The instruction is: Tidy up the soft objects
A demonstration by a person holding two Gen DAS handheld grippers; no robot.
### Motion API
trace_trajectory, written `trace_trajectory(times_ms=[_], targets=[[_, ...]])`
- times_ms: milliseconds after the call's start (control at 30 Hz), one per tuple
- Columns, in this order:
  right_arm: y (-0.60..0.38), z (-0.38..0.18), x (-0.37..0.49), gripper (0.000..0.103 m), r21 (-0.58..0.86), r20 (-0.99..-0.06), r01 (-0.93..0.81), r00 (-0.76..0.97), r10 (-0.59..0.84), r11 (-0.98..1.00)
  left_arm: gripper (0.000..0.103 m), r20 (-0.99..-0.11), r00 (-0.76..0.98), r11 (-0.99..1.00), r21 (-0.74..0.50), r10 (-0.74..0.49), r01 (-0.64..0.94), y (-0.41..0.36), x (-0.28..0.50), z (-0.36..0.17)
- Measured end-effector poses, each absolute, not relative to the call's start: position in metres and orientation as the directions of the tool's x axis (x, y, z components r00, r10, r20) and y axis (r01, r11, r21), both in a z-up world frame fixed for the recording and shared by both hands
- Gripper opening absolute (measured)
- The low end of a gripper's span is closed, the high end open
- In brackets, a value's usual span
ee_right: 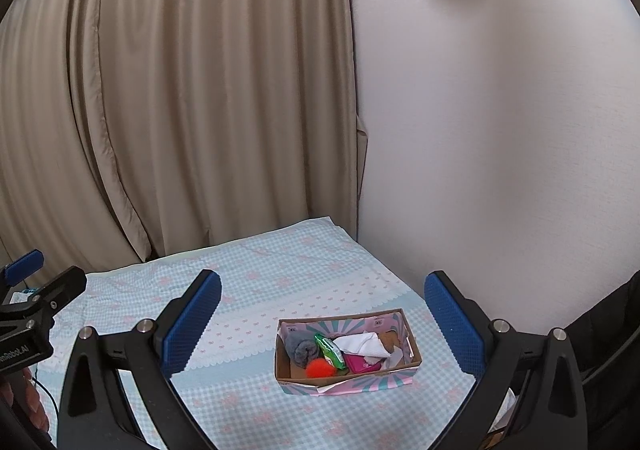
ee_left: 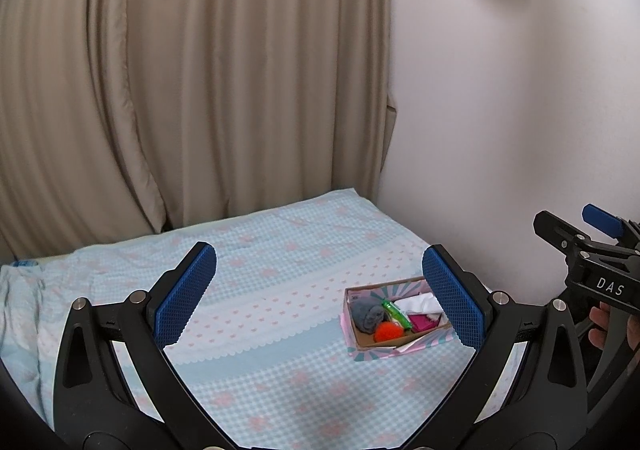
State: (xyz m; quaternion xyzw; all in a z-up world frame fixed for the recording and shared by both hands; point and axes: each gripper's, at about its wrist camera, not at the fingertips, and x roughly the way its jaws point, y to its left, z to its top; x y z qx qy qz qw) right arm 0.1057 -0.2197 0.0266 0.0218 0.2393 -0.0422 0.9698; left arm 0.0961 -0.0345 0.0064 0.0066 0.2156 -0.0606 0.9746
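While apart: box (ee_right: 347,374) beyond right tool (ee_right: 322,324).

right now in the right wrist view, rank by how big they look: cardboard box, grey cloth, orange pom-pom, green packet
1. cardboard box, clearly largest; it holds the rest
2. grey cloth
3. green packet and orange pom-pom: too close to rank, and the packet is partly covered

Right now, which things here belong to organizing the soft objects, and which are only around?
Belong to the job:
box
grey cloth roll
orange pompom
green packet
white cloth
pink item
left gripper, open
right gripper, open

Only around:
checked bedsheet
beige curtain
white wall
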Motion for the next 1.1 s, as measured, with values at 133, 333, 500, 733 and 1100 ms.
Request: trace_trajectory(times_ms=[133, 333, 500, 733, 1100], targets=[[-0.2200, 0.0282, 0.1048, 0.101, 0.019, -0.463, 0.092, 0.883, -0.073, 0.996, 0.103, -0.418, 0.901, 0.993, -0.011, -0.114, 0.121, -0.0350, 0.0961, 0.0058], [-0.2218, 0.0294, 0.1041, 0.101, 0.015, -0.465, 0.092, 0.882, -0.074, 0.996, 0.103, -0.416, 0.902, 0.992, -0.008, -0.118, 0.126, -0.0366, 0.0965, 0.0057], [-0.2221, 0.0306, 0.1034, 0.101, 0.013, -0.464, 0.092, 0.883, -0.076, 0.996, 0.103, -0.414, 0.902, 0.992, -0.012, -0.120, 0.126, -0.0364, 0.0958, 0.0051], [-0.2235, 0.0311, 0.1038, 0.101, 0.013, -0.467, 0.090, 0.881, -0.074, 0.996, 0.103, -0.408, 0.907, 0.993, -0.002, -0.108, 0.117, -0.0384, 0.0954, 0.0051], [-0.2258, 0.0290, 0.1099, 0.101, 0.016, -0.465, 0.098, 0.882, -0.079, 0.995, 0.103, -0.381, 0.919, 0.995, -0.020, -0.101, 0.101, -0.0407, 0.0951, 0.0027]])
